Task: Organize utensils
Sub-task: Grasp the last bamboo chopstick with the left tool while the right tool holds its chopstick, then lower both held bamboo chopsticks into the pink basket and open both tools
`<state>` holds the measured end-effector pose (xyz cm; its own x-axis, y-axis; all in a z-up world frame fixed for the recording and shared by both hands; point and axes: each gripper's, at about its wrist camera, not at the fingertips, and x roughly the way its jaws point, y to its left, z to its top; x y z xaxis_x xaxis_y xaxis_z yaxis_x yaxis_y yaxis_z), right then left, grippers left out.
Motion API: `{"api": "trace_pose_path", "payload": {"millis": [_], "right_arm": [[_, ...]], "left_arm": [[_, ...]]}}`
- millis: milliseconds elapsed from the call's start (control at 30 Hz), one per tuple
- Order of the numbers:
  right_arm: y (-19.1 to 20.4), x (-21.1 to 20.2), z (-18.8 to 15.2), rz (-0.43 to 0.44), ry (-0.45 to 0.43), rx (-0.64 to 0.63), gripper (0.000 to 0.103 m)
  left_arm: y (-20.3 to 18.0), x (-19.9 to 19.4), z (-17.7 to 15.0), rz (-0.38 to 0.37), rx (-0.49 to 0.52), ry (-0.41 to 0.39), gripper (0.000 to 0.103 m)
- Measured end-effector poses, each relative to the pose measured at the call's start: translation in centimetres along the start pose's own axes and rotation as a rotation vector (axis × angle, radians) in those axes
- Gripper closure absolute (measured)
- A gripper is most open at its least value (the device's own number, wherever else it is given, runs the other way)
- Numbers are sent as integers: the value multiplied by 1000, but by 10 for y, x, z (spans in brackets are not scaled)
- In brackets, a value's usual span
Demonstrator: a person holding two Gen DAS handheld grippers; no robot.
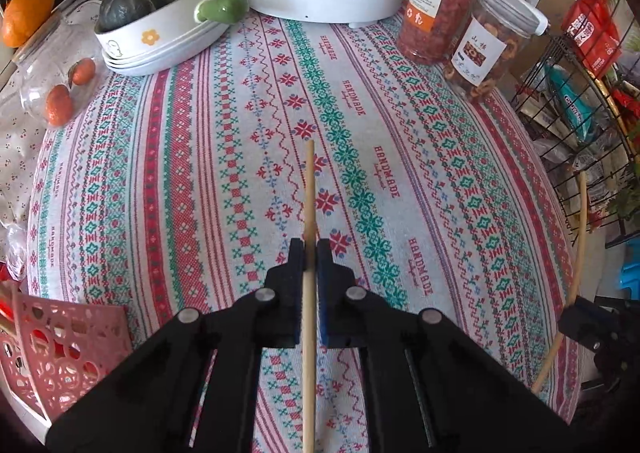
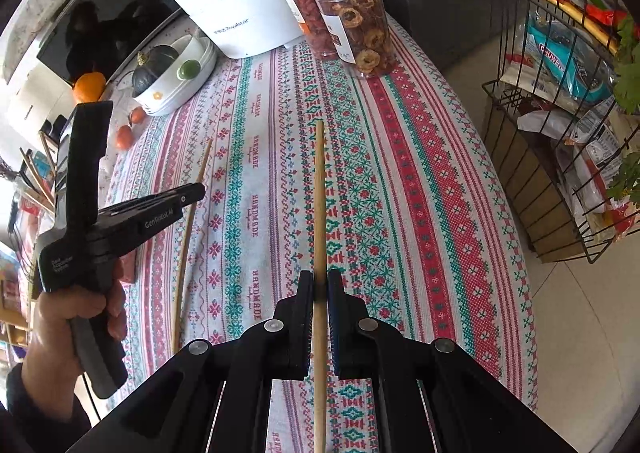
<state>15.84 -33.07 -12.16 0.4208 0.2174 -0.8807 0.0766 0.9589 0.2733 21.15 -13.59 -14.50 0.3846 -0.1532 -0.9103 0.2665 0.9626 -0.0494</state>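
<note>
Two chopsticks held, one in each tongs, above the bench

The left tongs (image 1: 311,249) are clenched on one chopstick (image 1: 309,189); the right tongs (image 2: 320,285) are clenched on the other chopstick (image 2: 319,189); both sticks hang over the patterned cloth (image 1: 200,173), and the pink holder (image 1: 60,349) waits at the left edge; each stick is pinched at one narrow place only, so I think it can swing or slip when tilted; a long tip may also strike the holder's rim and miss the opening.
</note>
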Motion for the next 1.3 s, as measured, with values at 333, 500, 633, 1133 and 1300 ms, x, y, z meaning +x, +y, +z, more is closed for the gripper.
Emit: {"api": "trace_pose_path", "payload": {"millis": [333,500,633,1133,1300], "right_arm": [[47,-51,-14,4,-150,-73,96],[70,-79,-26,40,-221,-100,96],[91,-100,-33,54,-287,-138,96],[168,-107,-35,124,-407,-275,96],[180,-96,-33,137,-417,-290,96]], "left_arm": [[32,-130,-58,-101,67,-215,96],[62,-184,-84,-104,35,-367,96],[88,-223,-102,-81,-32,-509,96],[142,-240,-96,85,-87,-919,96],[140,-210,-89,120,-48,-888,96]]}}
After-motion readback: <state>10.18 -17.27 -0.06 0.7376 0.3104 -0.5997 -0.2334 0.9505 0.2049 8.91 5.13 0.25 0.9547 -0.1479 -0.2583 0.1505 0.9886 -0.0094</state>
